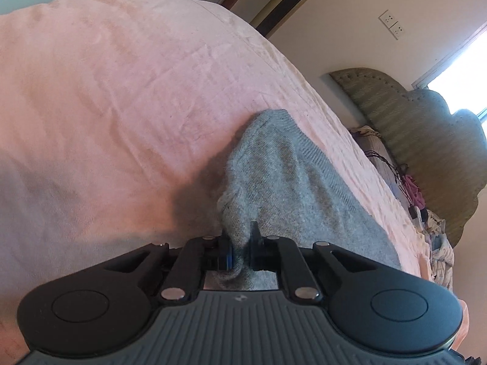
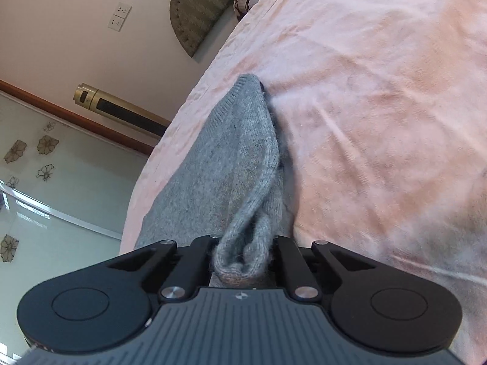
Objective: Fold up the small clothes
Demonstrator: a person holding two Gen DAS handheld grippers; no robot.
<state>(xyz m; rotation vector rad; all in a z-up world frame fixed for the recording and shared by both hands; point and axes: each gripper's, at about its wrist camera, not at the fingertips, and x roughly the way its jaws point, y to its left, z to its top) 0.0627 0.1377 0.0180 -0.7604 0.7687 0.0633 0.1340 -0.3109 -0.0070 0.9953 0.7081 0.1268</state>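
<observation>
A grey knitted garment (image 1: 292,179) lies on a pink bedspread (image 1: 121,91). My left gripper (image 1: 240,252) is shut on a bunched edge of the garment, which rises from the bed into the jaws. In the right wrist view the same grey garment (image 2: 231,158) stretches away over the pink bedspread (image 2: 380,91). My right gripper (image 2: 243,258) is shut on a thick folded wad of its edge. The fingertips of both grippers are mostly hidden by the knit.
A padded green headboard (image 1: 426,140) stands at the bed's far end with loose clothes and cables (image 1: 411,188) in front of it. A gold and black tower unit (image 2: 121,106) stands by the wall beyond the bed edge. Wall sockets (image 2: 119,16) are above.
</observation>
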